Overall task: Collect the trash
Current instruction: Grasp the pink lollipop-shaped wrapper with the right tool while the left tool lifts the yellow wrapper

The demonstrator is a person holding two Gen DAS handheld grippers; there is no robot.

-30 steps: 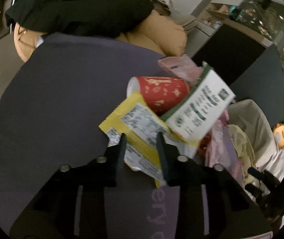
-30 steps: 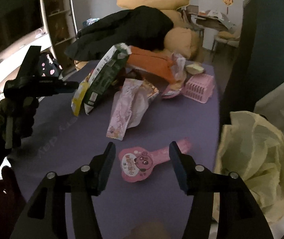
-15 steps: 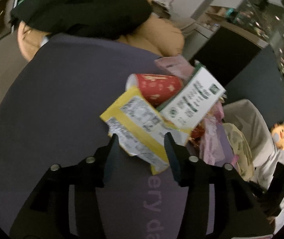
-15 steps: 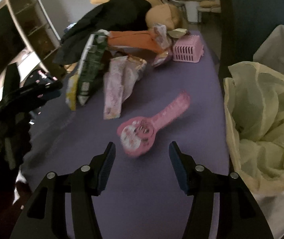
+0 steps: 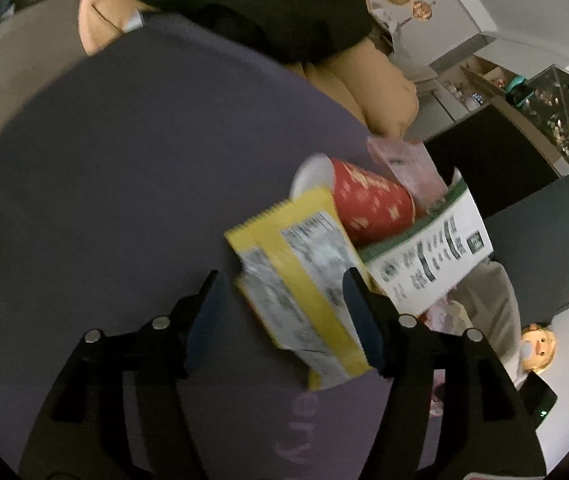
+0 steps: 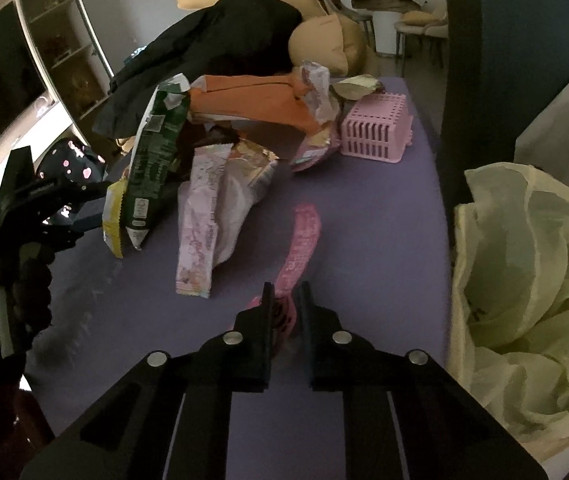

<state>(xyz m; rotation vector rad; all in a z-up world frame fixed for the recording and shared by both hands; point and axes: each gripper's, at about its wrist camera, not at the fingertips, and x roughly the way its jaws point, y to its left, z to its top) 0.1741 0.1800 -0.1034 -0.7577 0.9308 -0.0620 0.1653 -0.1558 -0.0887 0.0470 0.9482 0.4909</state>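
My right gripper (image 6: 284, 294) is shut on the round end of a pink paddle-shaped wrapper (image 6: 302, 240) lying on the purple bed sheet (image 6: 364, 220). A pale yellow trash bag (image 6: 524, 280) stands open at the right. My left gripper (image 5: 282, 280) is open, its fingers on either side of a yellow snack wrapper (image 5: 300, 280). Behind the wrapper lie a red paper cup (image 5: 368, 204) and a green and white bag (image 5: 432, 256). The left gripper also shows in the right wrist view (image 6: 84, 204), beside the green bag (image 6: 152, 160).
A heap of wrappers lies mid-bed: a pink and white bag (image 6: 204, 220), an orange packet (image 6: 252, 104). A pink plastic basket (image 6: 376, 128) sits behind. Black clothing (image 6: 220, 48) and tan pillows (image 6: 324, 40) lie at the bed's far end. A dark wall (image 6: 464, 60) borders the right.
My right gripper has closed on the pink paddle wrapper. My left gripper has opened wide around the yellow wrapper, which it had been shut on a second ago.
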